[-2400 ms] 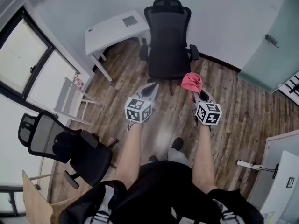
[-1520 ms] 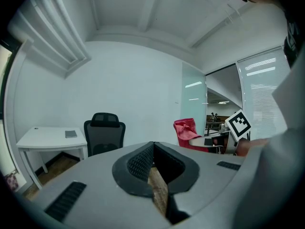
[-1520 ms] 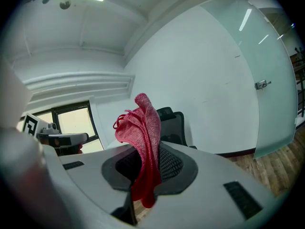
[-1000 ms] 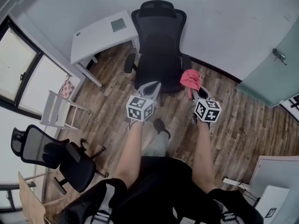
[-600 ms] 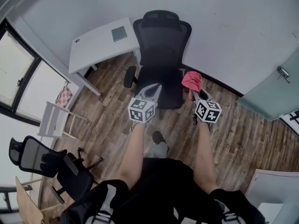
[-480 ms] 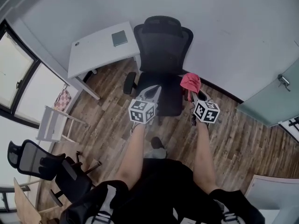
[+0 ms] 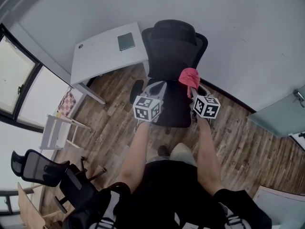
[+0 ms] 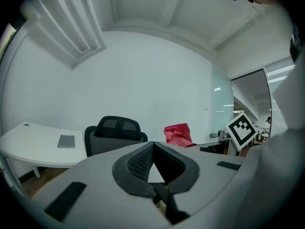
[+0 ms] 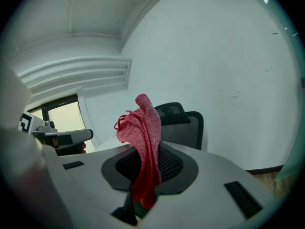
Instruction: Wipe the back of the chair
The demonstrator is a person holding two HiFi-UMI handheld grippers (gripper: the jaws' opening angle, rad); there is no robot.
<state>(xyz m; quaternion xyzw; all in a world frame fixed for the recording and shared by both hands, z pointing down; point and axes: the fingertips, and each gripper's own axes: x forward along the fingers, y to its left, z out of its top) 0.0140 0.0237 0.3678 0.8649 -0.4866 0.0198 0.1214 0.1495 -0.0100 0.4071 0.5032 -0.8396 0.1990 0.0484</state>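
A black office chair [image 7: 174, 51] with a mesh back and headrest stands against the white wall, facing me; it also shows in the left gripper view as the chair [image 8: 114, 135] and in the right gripper view as the chair [image 9: 183, 128]. My right gripper [image 7: 191, 86] is shut on a red cloth [image 7: 189, 77], held over the chair's seat; the cloth [image 9: 143, 151] stands up between the jaws. My left gripper [image 7: 157, 88] hovers over the seat's left part, jaws shut and empty, as the left gripper [image 8: 151, 149] view confirms. The chair's rear face is hidden.
A white desk [image 7: 102, 49] with a grey notebook [image 7: 126, 41] stands left of the chair. A white step stool [image 7: 59, 130] and a second black chair [image 7: 47, 171] sit at the left by the window. A glass door [image 7: 286, 113] is at the right.
I have walked closer to the chair. Both grippers now hang over its seat; earlier they were over the wooden floor in front of it. The cloth stays gripped.
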